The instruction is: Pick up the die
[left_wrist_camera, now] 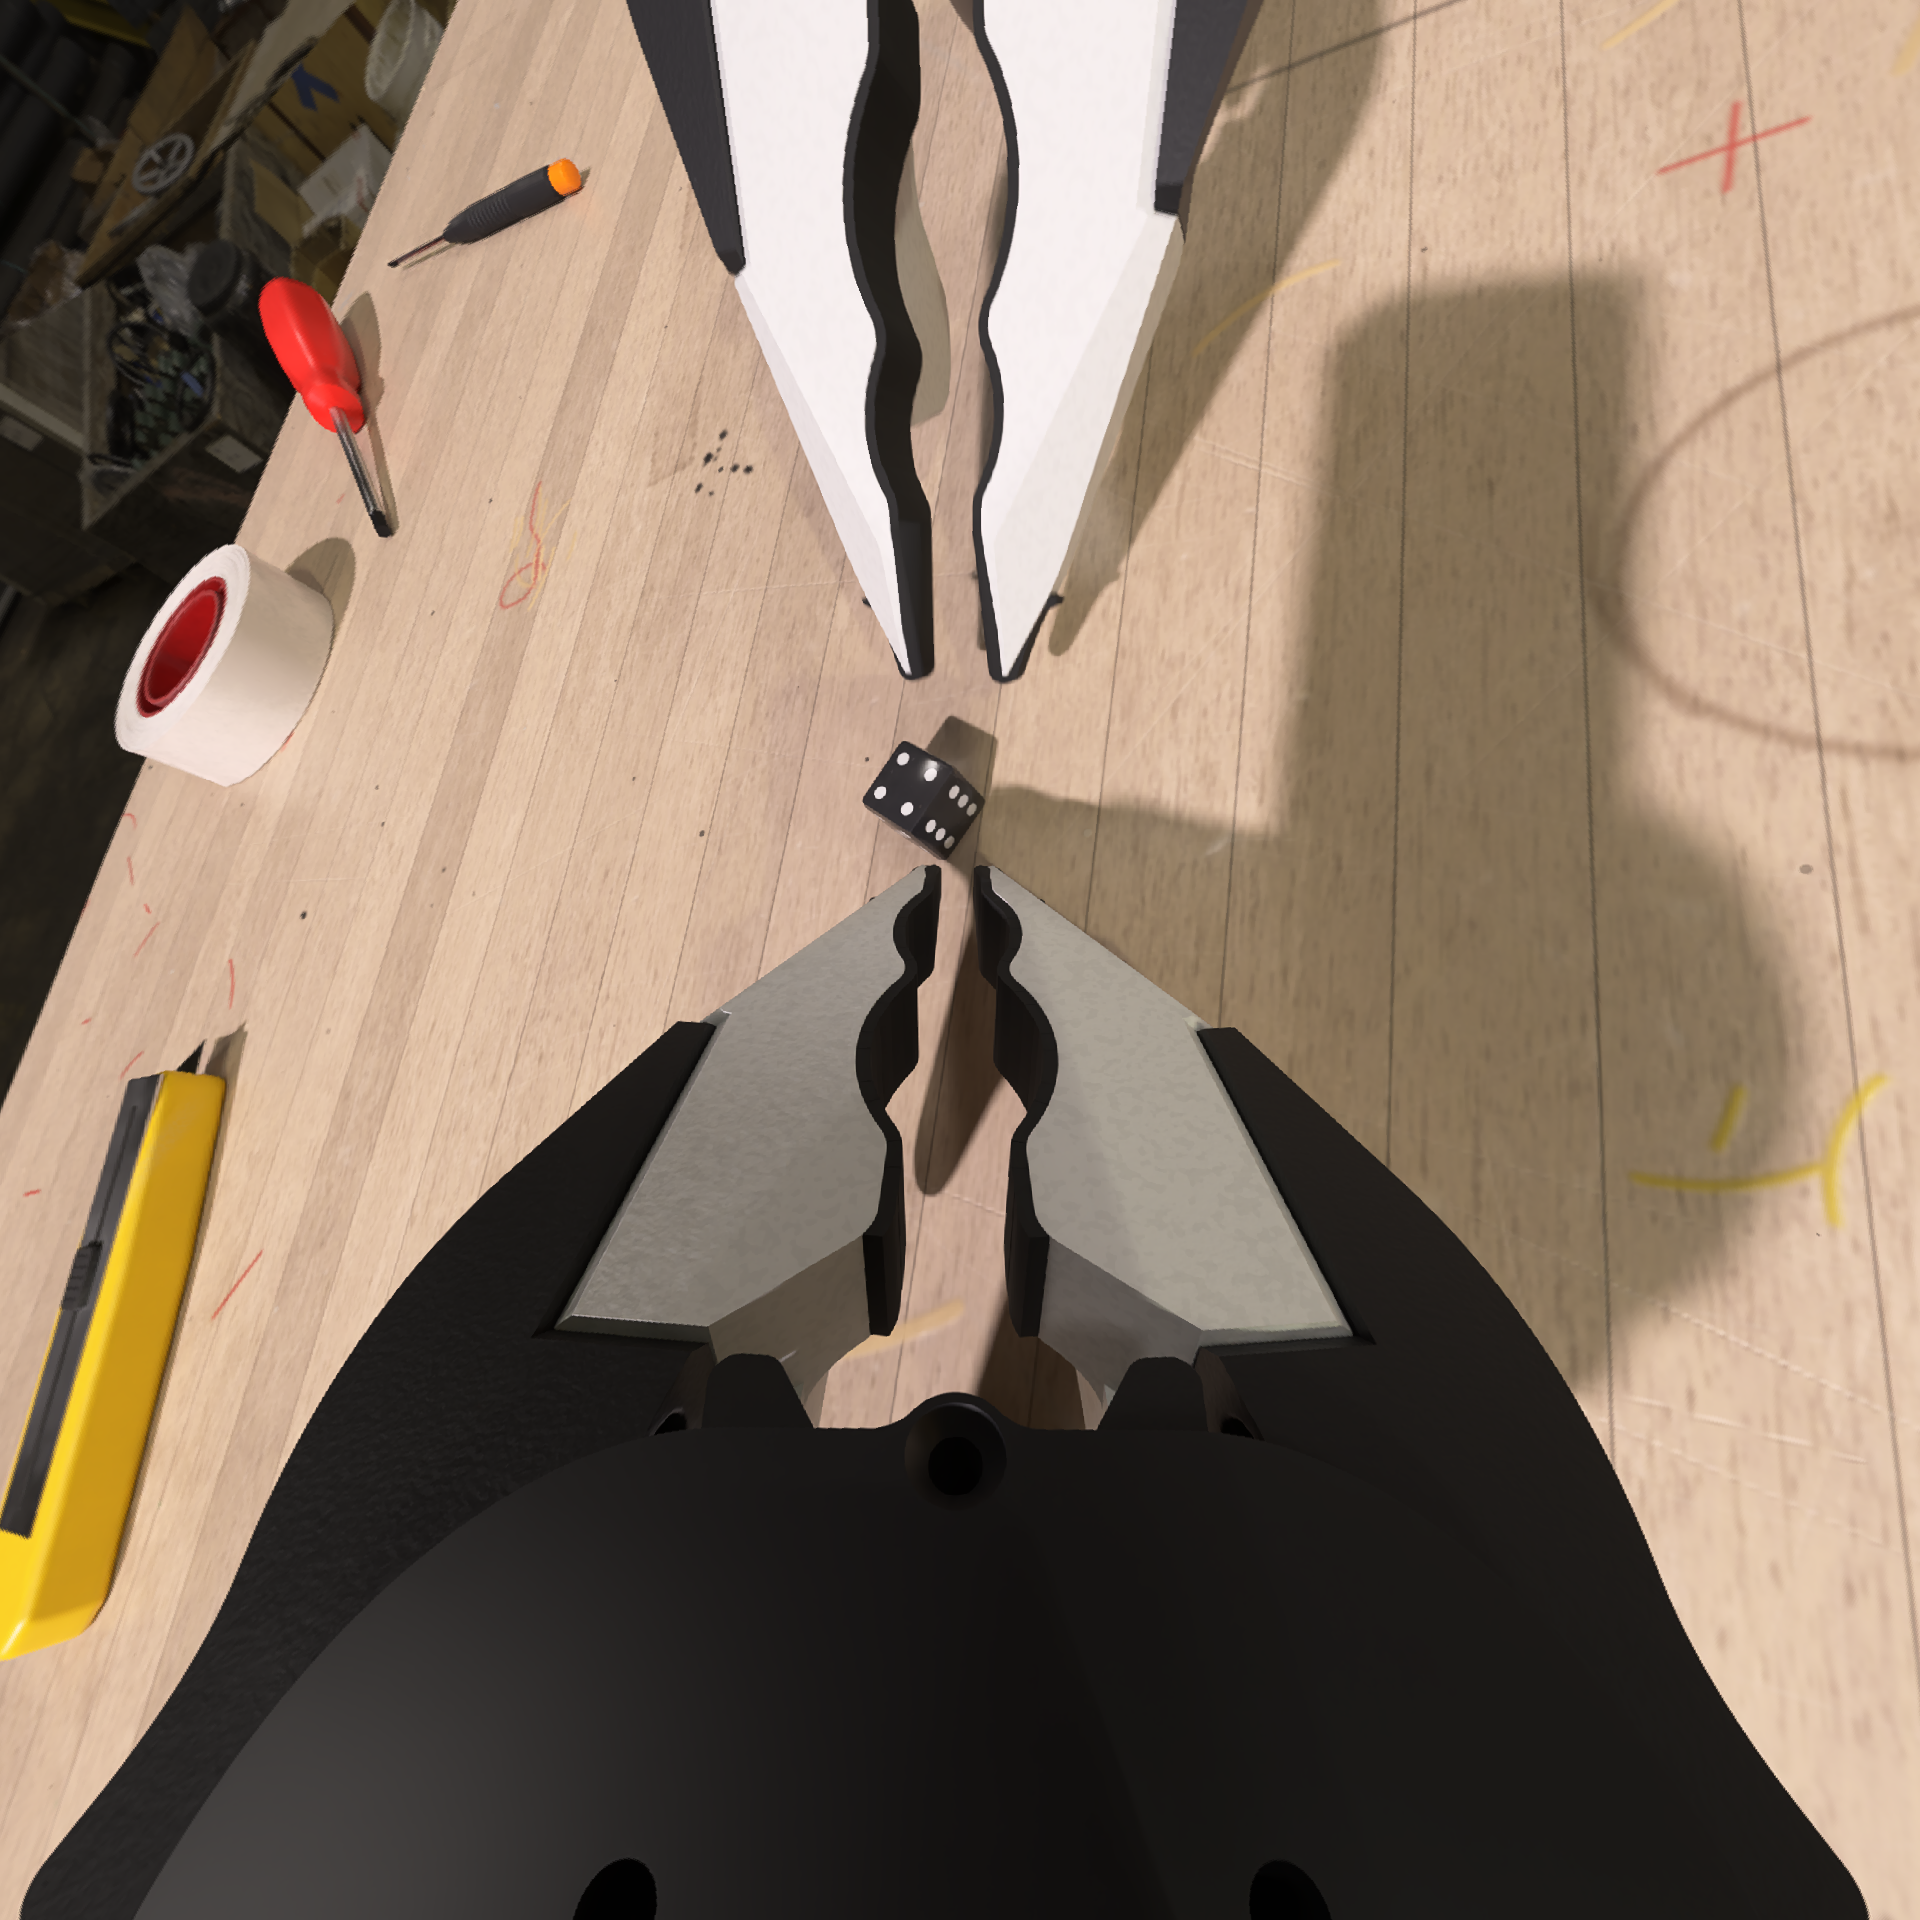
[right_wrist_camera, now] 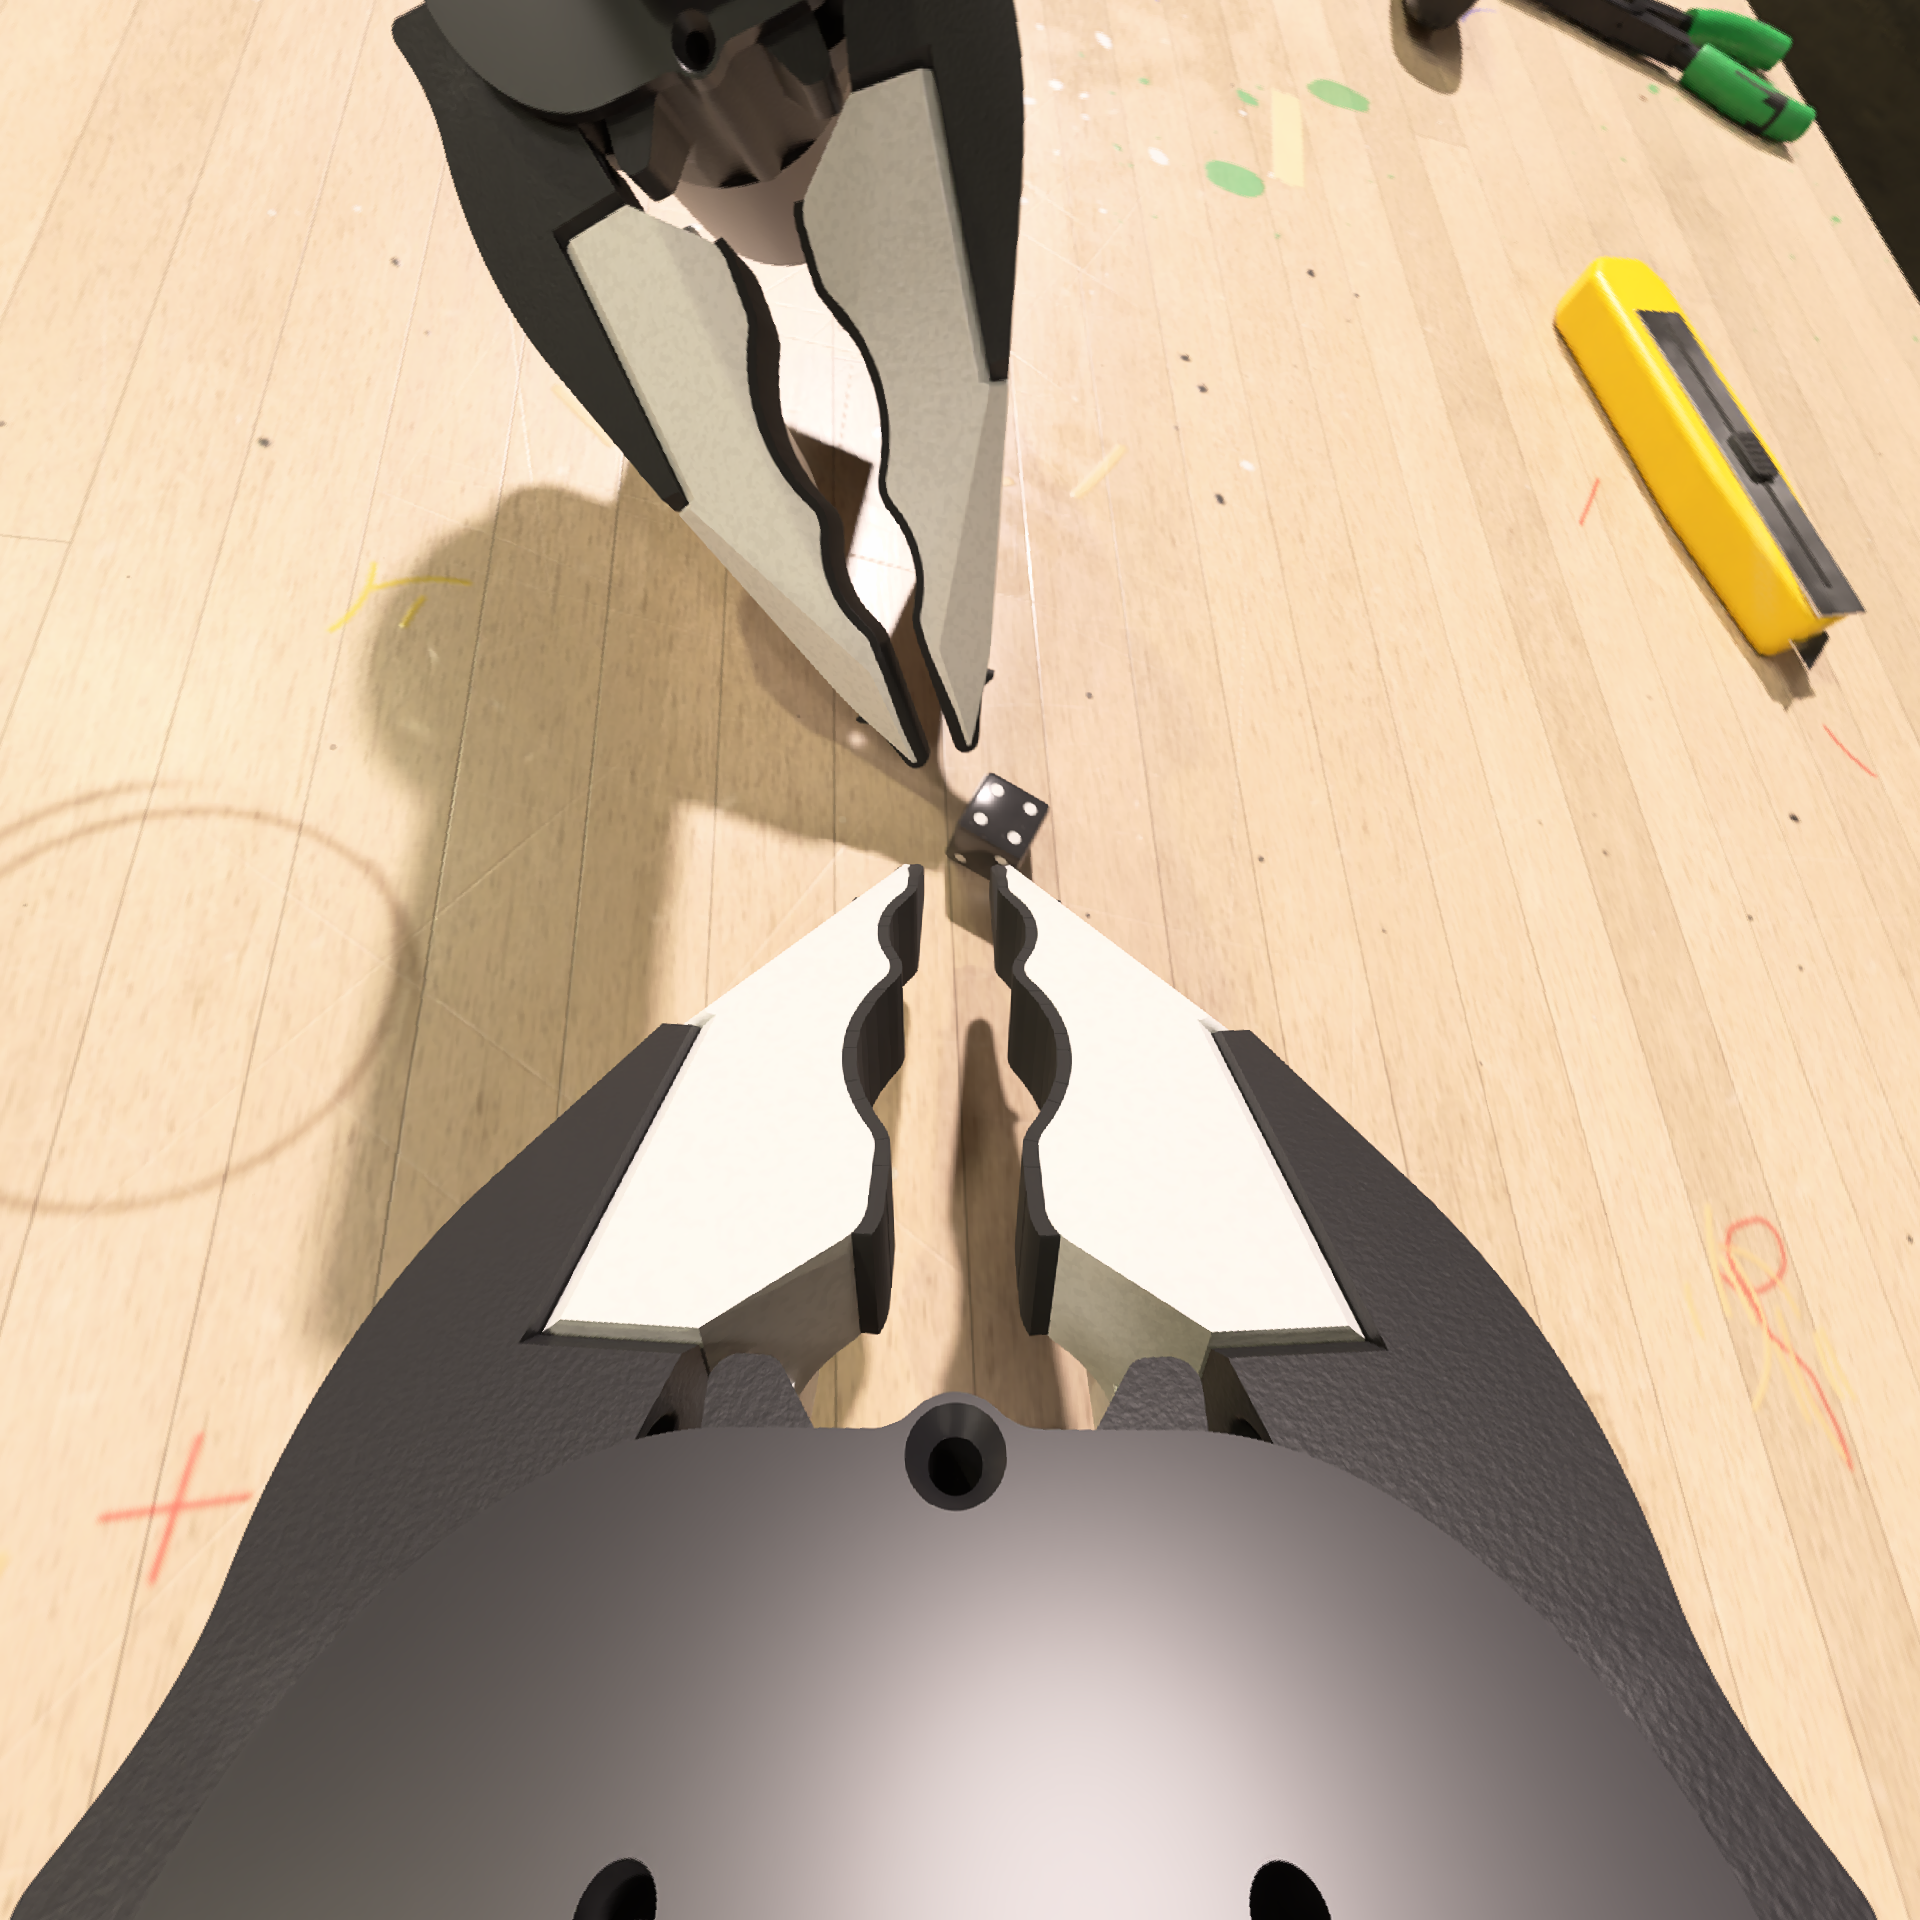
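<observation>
Nearest, the black-bodied left gripper [left_wrist_camera: 956,878] with pale finger faces hovered low, jaws nearly together with a slim gap, gripping nothing. Just beyond its tips sat the small black die with white pips [left_wrist_camera: 924,798], free on the pale wooden plank workbench [left_wrist_camera: 1351,935]. Opposite, the matching right gripper [left_wrist_camera: 951,670] pointed back, likewise narrowly parted and empty, seemingly bracketing the die for a pickup.

Left wrist view alone showed a white tape roll with red core [left_wrist_camera: 223,665] and a red-handled screwdriver [left_wrist_camera: 322,390]; right wrist view alone showed green-handled pliers [right_wrist_camera: 1714,62]. A yellow utility knife [right_wrist_camera: 1709,457] lay well aside.
</observation>
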Robot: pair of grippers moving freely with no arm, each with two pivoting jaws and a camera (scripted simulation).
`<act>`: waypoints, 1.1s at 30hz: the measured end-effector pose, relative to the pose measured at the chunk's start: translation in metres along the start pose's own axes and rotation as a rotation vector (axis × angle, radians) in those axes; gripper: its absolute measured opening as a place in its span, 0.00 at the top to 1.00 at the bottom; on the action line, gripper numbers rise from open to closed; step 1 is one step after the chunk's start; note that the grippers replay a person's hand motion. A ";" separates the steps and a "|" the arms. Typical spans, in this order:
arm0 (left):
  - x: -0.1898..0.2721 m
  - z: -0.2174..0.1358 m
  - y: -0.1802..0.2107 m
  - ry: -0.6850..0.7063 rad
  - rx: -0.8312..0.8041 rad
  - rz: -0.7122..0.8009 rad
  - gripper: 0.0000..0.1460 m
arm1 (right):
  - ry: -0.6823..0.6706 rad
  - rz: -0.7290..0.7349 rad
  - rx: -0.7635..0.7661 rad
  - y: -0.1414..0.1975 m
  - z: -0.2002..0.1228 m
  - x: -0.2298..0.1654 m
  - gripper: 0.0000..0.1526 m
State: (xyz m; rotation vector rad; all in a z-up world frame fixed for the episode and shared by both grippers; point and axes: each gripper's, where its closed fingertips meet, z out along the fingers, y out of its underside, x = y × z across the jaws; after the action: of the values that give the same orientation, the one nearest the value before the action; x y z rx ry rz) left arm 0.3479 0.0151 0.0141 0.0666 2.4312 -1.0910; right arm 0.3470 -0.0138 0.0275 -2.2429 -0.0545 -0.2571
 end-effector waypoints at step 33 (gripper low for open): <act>-0.008 -0.024 0.005 -0.036 0.080 -0.084 0.82 | -0.619 -0.790 -0.667 0.000 0.009 0.025 0.71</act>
State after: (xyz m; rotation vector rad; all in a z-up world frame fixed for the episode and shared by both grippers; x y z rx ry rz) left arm 0.3470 0.0364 0.0278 -0.0294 2.3772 -1.2164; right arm 0.3729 -0.0080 0.0268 -2.7688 -1.3716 0.0331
